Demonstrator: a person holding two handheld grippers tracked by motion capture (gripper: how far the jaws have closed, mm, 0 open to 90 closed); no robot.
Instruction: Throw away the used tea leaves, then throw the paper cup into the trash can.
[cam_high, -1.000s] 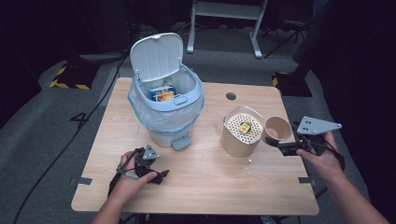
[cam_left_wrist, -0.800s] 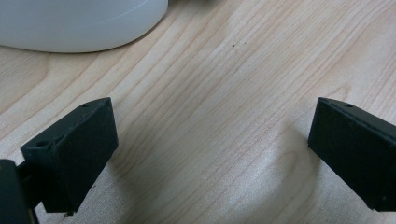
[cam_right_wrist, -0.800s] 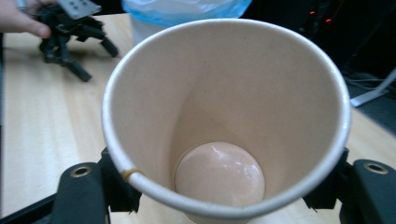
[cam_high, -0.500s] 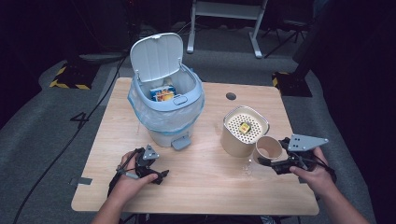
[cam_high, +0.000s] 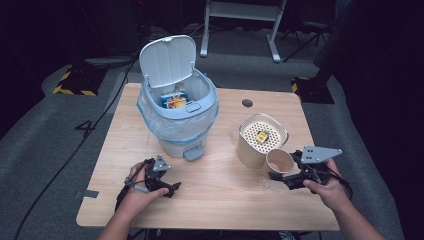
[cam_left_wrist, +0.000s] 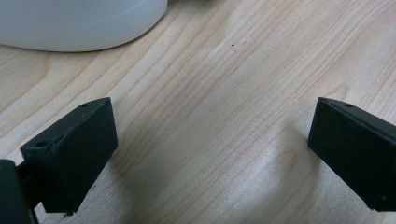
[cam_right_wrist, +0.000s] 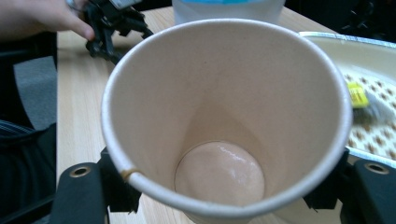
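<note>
Left to right: left gripper (cam_high: 172, 187), jaws wide apart and empty, rests at the table's (cam_high: 220, 210) 7 o'clock; right gripper (cam_high: 274, 176) clamps a paper cup (cam_high: 278, 161) at 4 o'clock, beside the strainer canister (cam_high: 261, 140). Light, crushable, probably damp inside: best gripped gently, low on its wall.

High cam overhead; tong cams close, share table (cam_high: 220, 200).
</note>
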